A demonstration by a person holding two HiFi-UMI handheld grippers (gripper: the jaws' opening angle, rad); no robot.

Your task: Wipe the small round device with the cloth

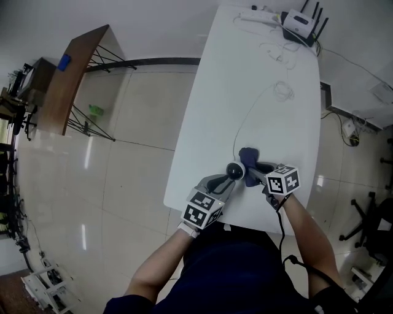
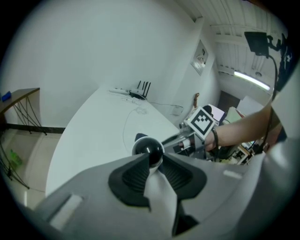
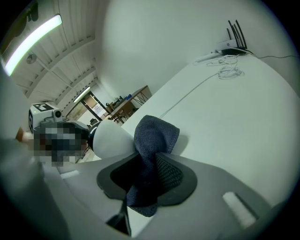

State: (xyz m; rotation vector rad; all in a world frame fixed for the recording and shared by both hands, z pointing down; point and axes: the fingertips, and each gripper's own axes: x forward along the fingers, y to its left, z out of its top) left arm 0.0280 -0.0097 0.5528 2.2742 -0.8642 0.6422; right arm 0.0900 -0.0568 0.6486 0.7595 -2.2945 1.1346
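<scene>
The small round device [image 1: 235,170], a white ball with a glossy black face [image 2: 148,150], is held just above the white table [image 1: 258,80] near its front edge. My left gripper [image 1: 230,179] is shut on it, pads [image 2: 133,176] pressing its sides. The dark blue cloth [image 1: 250,160] is bunched up on the device's right side, and my right gripper [image 1: 258,173] is shut on it. In the right gripper view the cloth [image 3: 152,140] sticks up from between the pads, and its fold touches the device's white shell [image 3: 110,139].
A thin white cable [image 1: 255,107] runs from the device up the table to a router with antennas [image 1: 301,23] and a power strip [image 1: 258,15] at the far end. A wooden table [image 1: 67,80] stands on the tiled floor at left.
</scene>
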